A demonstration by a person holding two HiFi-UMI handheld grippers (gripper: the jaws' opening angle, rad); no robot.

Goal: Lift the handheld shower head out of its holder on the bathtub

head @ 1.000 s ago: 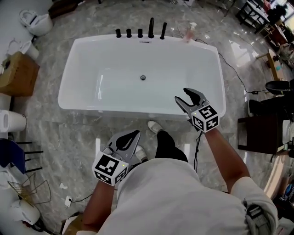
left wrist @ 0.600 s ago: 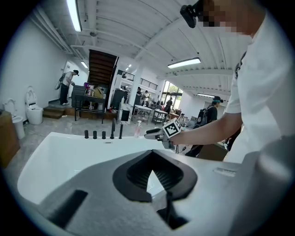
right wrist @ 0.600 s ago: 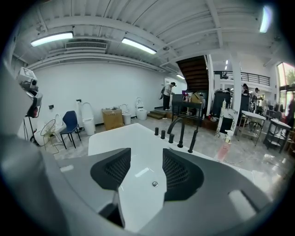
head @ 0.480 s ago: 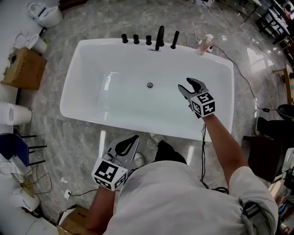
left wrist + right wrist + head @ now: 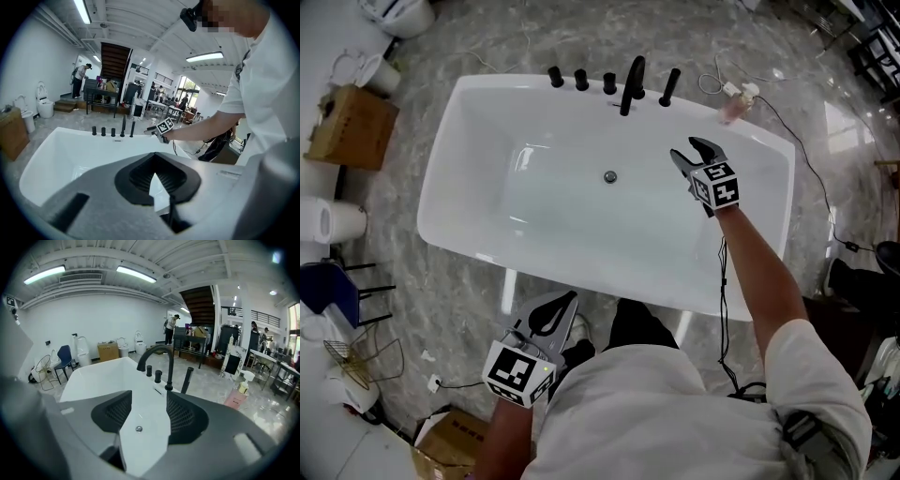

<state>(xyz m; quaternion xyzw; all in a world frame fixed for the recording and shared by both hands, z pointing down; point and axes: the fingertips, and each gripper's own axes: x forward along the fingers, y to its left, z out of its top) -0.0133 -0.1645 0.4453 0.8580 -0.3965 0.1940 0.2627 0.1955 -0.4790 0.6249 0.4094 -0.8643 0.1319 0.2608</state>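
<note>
One second on, my right gripper (image 5: 688, 152) has crossed the bathtub (image 5: 487, 150) toward the shower head (image 5: 670, 87), which is unlifted in its holder at upper centre, with the jaws opening, empty, ready to grasp.

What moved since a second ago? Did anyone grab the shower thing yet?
The right gripper reached out over the bathtub toward the shower head, its fingers opening with nothing between them. Nothing was grabbed. The shower head still stands upright on the far edge, and the left gripper stays shut and empty outside the tub.
</note>
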